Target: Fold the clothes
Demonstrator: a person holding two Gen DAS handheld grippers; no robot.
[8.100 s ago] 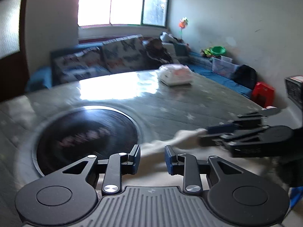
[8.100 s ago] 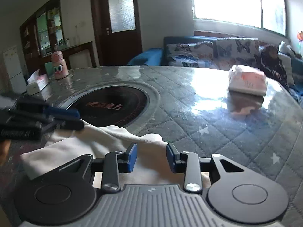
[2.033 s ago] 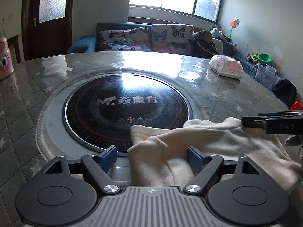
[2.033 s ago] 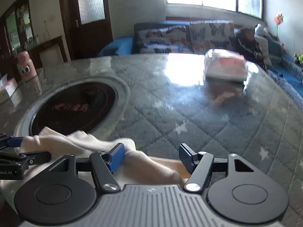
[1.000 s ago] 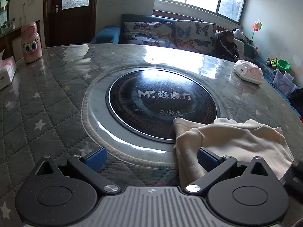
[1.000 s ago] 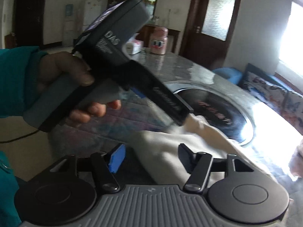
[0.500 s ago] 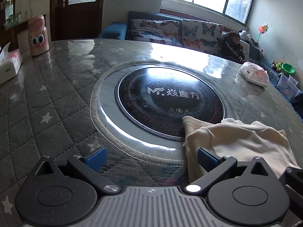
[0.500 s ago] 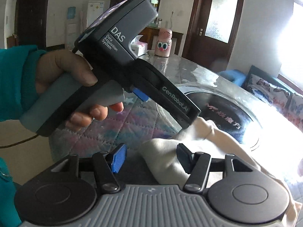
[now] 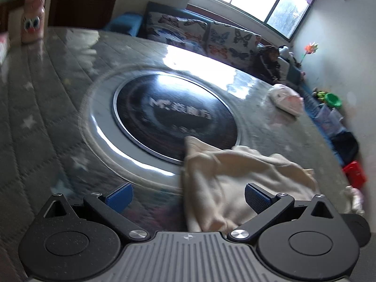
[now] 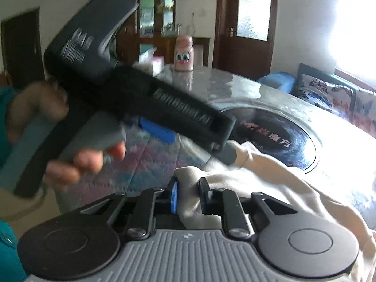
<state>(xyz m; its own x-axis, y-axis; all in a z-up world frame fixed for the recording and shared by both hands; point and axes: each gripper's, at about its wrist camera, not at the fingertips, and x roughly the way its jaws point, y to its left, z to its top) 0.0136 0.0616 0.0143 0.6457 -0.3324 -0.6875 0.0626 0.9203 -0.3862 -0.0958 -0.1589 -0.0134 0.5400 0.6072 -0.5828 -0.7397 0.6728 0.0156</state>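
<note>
– What is that cream, crumpled top (image 9: 237,178) made of?

– Soft cloth. It looks a bit fuzzy and dull, not shiny at all.

– And the big round grey table (image 9: 44,127)?

– It has a padded, stitched cover with little stars under a clear, shiny sheet. The light bounces off it.

– The round black plate in the middle (image 9: 174,115)?

– Smooth and glossy, like glass, with a shiny silver metal ring (image 9: 103,127) around it.

– And the black two-finger tool with blue pads (image 10: 188,196)?

– Dull black plastic with a fine grainy look. It has small shiny metal screws and a grey ribbed part. The pads look like rough rubber.

– The brown door (image 10: 245,23)?

– Dark wood with cloudy glass.
</note>
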